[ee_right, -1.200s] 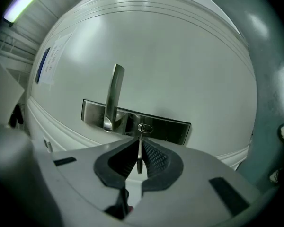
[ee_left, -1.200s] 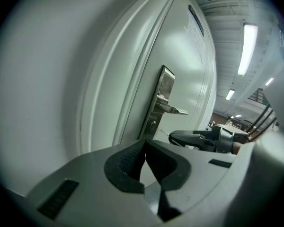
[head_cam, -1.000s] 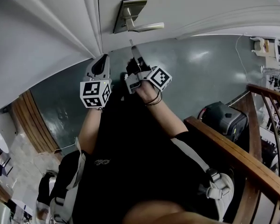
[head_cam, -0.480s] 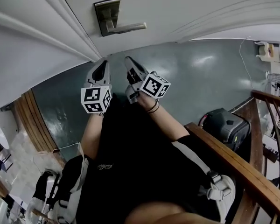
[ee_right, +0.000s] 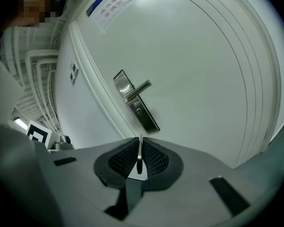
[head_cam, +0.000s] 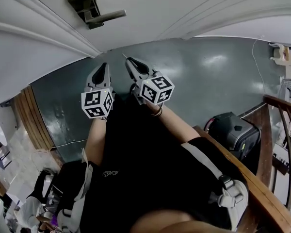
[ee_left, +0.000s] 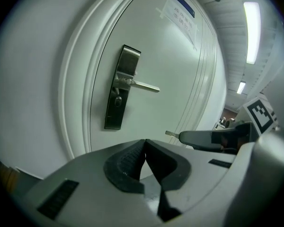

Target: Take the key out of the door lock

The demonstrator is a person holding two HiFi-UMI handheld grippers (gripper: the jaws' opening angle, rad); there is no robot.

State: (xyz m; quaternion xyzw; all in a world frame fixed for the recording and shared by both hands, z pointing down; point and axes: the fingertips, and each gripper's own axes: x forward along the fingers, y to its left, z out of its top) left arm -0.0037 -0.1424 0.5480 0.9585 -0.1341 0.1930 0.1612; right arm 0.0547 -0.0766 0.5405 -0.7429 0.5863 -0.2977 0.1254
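The key (ee_right: 140,153) was out of the lock, clamped edge-on between the two ribbed pads of the right gripper (ee_right: 139,145). Its thin metal blade stuck up and forward past the pad tips. In the left gripper view the same blade (ee_left: 171,134) showed as a short silver stub poking out of the right gripper's nose toward the door. In the head view it was only a thin sliver (head_cam: 124,57) at that gripper's tip (head_cam: 130,62). The right jaws stood narrow, closed on the key.

The key was well clear of the lock plate (ee_right: 137,109), a dark metal strip on the white door (head_cam: 184,4). The keyhole (ee_left: 118,100) sat low on the plate, under the lever handle (ee_left: 144,85), and nothing was in it. From the head view the lock plate (head_cam: 82,4) lay up and to the left of both grippers, with open floor (head_cam: 208,81) between.

The left gripper (head_cam: 105,66) was held just beside the right one, to its left, pointing the same way at the door. Its pads (ee_left: 145,143) met at the tips and held nothing.

A paper notice (ee_left: 180,13) was stuck high on the door. To the person's right ran a wooden railing (head_cam: 242,164), with a black case (head_cam: 233,125) on the floor near it.
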